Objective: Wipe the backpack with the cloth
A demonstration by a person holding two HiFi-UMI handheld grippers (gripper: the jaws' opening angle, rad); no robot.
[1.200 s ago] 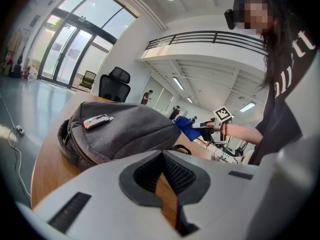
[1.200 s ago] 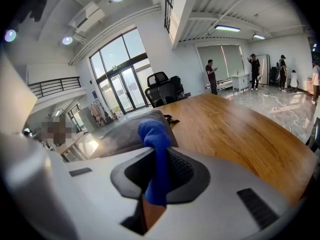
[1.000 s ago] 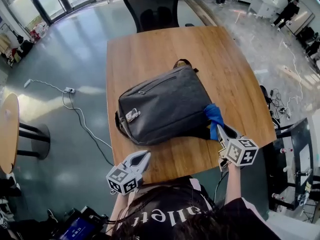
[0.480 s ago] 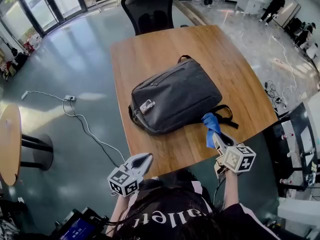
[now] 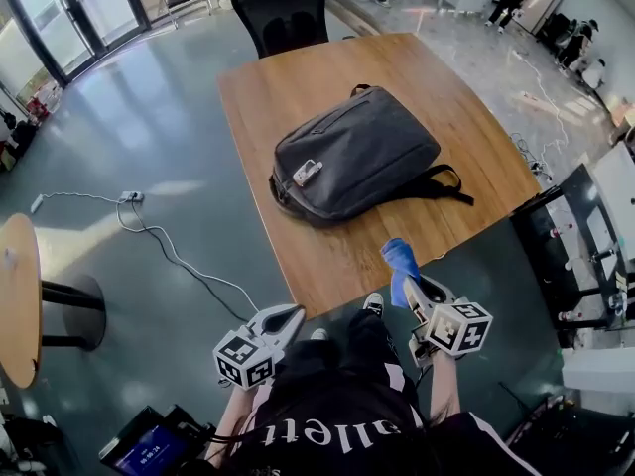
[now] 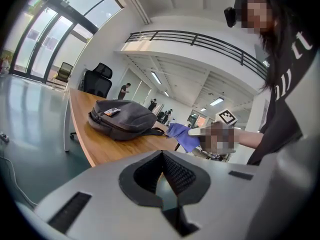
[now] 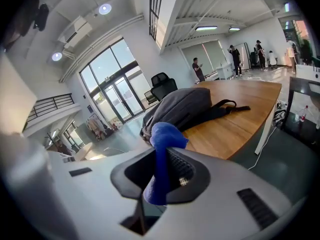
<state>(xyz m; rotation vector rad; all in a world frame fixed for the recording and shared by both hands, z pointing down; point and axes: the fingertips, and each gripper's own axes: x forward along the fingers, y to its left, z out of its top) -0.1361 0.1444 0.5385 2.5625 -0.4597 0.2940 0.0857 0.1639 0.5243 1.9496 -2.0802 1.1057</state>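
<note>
**Status.** The backpack (image 5: 357, 162) lies flat on the counter (image 5: 288, 87), handle (image 5: 363, 89) at its far end and strap (image 5: 442, 181) on its R side. The cloth (image 5: 400, 264) is off the backpack. It sits nearer me than the backpack's near edge and past the counter lip, over the floor (image 5: 149, 147). The R tool (image 5: 411, 288) is clamped on the cloth, w/ blue fabric bunching up out of the jaws. The L tool (image 5: 283, 317) is closed, pads together, nothing in it. It hangs by my body, well apart from the backpack, to its near-L.

**Procedure (my judgement).** The cloth has no contact w/ the backpack, so a wipe pass is either due or done; I can't tell which. For a good pass:
1. Carry the R tool fwd over the backpack's near edge. Lower it until the loose cloth end, not the tool tips, meets the fabric.
2. Stroke along the backpack's long axis, from near edge toward handle, overlapping passes.
3. Ease round the tag (image 5: 306, 173) on the backpack's near-L part and along the zip (image 5: 332, 119). The cloth may snag there.
4. The backpack may slide. If so, rest the L tool on its near-L edge as a stop.
5. The grip is on a small bunch, so watch that drag doesn't pull the cloth out.

**Qty.** Backpack x1, cloth x1, tools x2, counter x1, office chair (image 5: 288, 13) x1 beyond the backpack.
</note>
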